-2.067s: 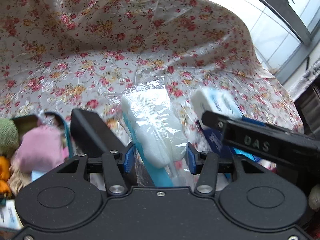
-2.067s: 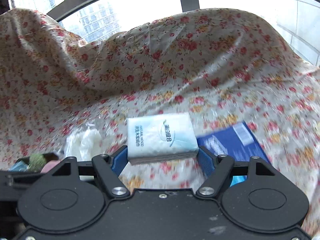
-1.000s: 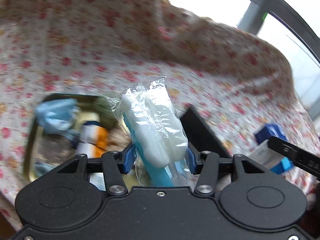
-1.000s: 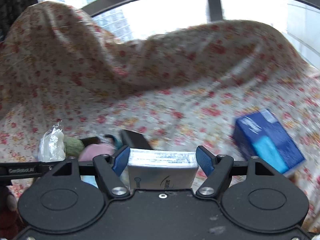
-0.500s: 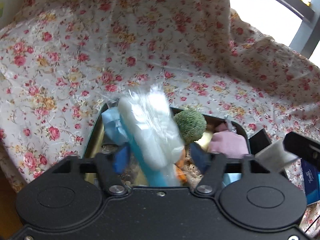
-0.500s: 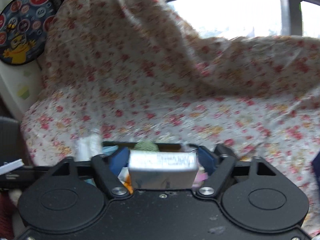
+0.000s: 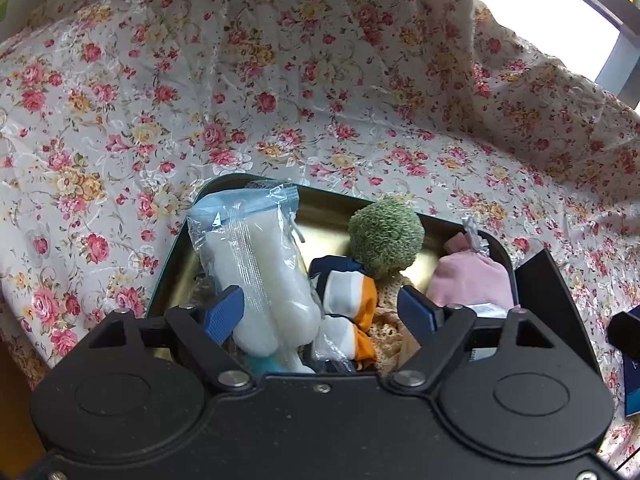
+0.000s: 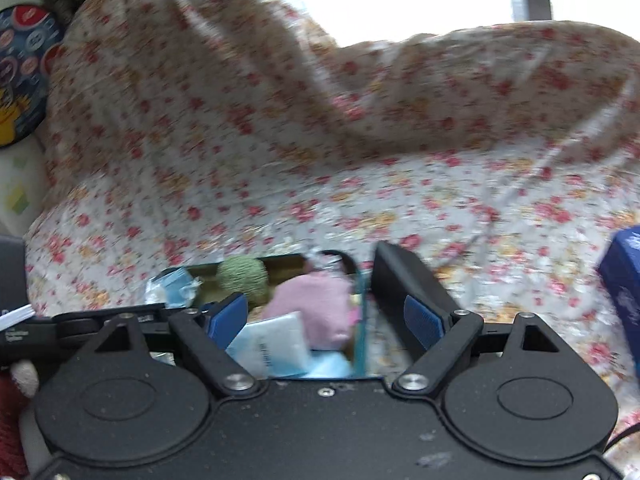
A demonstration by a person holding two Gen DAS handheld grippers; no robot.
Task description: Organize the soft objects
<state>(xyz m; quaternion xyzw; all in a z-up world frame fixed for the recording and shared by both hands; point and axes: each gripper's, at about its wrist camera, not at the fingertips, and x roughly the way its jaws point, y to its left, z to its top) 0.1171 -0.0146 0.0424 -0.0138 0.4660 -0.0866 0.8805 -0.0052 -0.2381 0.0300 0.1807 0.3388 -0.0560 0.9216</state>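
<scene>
One tin, rounded corners, gold inside, sat on the floral cloth that draped the desk and rose in folds behind it. One black flat slab, possibly the lid, leaned just beside the tin's right wall. One dark blue box lay well apart on the cloth at the right edge of the right wrist view. One round printed board hung at the far left there.

Inside the tin, counted: one green fuzzy ball near the back wall; one pink soft pouch against the right wall; one blue, white and orange fabric piece in the middle; cream crochet fabric beneath it; one white tissue pack lying tilted in front of the pouch. The contents crowded each other, touching all round.

Left tool: jaws had just been opening and stood wide. One bagged white sponge, in clear plastic with a blue strip, stood upright in the tin's left part, lying against the left blue pad and clear of the right one; not clamped.

Right tool: jaws wide apart, having just been opening, nothing pressed between the pads. The tissue pack sat below and between them, in the tin, near the left pad; contact could not be told through the blur.
</scene>
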